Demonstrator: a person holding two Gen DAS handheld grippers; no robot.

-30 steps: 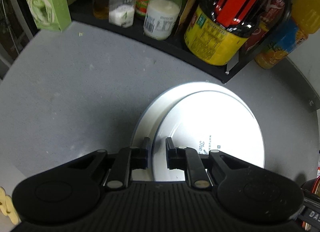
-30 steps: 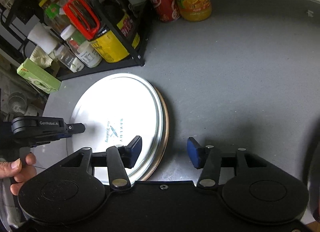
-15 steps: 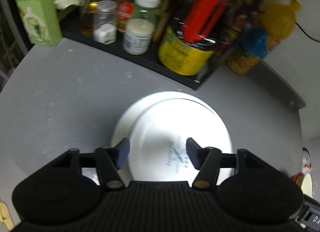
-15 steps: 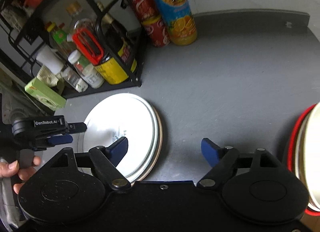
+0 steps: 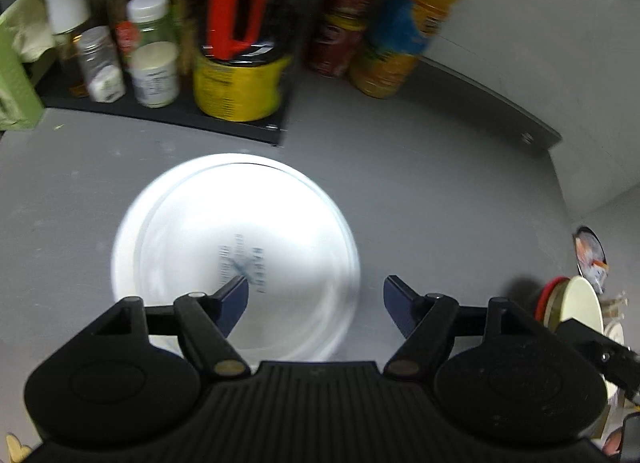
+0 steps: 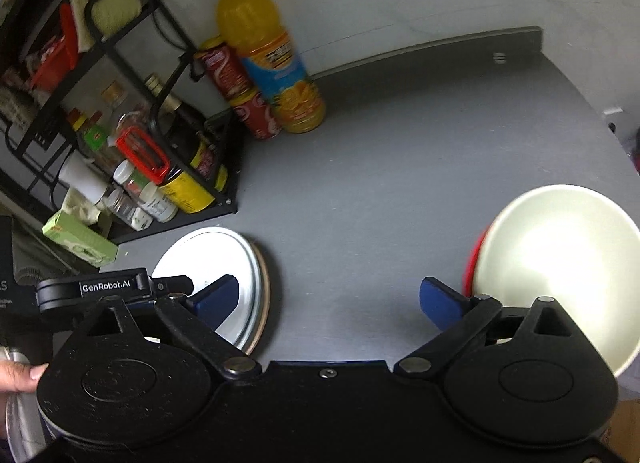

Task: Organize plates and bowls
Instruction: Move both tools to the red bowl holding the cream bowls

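Plates (image 5: 236, 247): stacked on grey counter (image 6: 380, 203), near the condiment rack (image 6: 224, 199); done. Bowls (image 6: 560, 271): nested at right edge, apparently unsorted. Left gripper (image 5: 316, 299) and right gripper (image 6: 328, 299): fingers spread, holding nothing.

On the flat grey countertop (image 6: 380, 191) before you, a stack of round white plates (image 6: 224, 259) lies to the left, just in front of a black wire rack of bottles and jars (image 6: 160, 167). To the rack's right, a tall plastic bottle of orange drink (image 6: 272, 63) and two stacked red cans (image 6: 240, 91) stand against the wall. Well apart, at far right, a round cream bowl (image 6: 560, 263) sits in a red-rimmed dish (image 6: 474, 259).
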